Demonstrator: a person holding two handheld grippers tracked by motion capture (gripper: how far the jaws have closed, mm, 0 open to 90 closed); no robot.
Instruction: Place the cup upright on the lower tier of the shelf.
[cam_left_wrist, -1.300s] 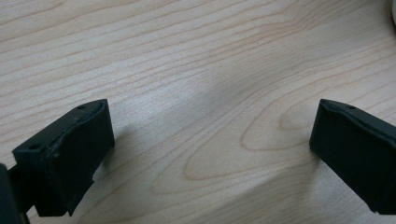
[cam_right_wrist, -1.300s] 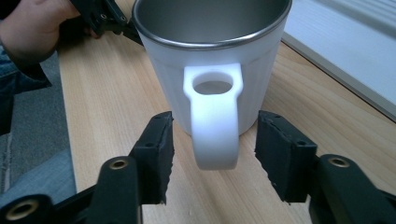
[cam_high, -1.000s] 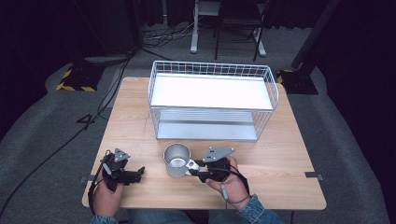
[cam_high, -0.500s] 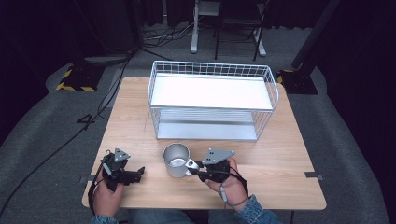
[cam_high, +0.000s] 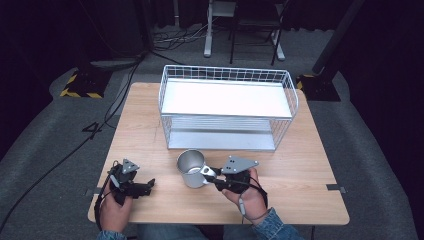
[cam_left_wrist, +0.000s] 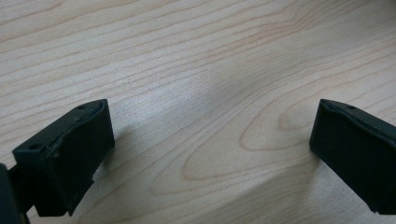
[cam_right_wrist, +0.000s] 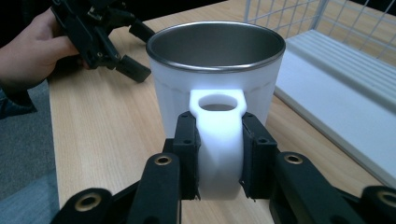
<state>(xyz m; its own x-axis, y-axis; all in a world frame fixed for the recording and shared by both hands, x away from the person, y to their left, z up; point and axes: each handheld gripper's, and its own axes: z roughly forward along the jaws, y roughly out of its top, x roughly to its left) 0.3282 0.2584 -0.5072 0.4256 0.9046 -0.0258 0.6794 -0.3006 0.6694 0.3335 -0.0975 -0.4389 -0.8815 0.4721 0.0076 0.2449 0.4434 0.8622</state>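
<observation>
A white mug (cam_high: 191, 168) with a metal-lined inside stands upright on the wooden table (cam_high: 310, 165), in front of the wire basket. My right gripper (cam_high: 212, 176) is shut on the mug's white handle (cam_right_wrist: 218, 135); both black pads press its sides, and the mug (cam_right_wrist: 215, 74) rises just beyond them. My left gripper (cam_high: 148, 185) rests low over the table near the front left, open, with bare wood (cam_left_wrist: 210, 116) between its jaws. The left hand and its gripper (cam_right_wrist: 100, 39) also appear at the upper left of the right gripper view.
A white wire basket (cam_high: 227, 107) with a flat white shelf stands at the middle and back of the table. Its lower tray (cam_right_wrist: 345, 93) lies close to the mug's right. Cables run across the dark floor on the left (cam_high: 75, 145).
The right gripper and mug have shifted very slightly; the left gripper has stayed where it was.
</observation>
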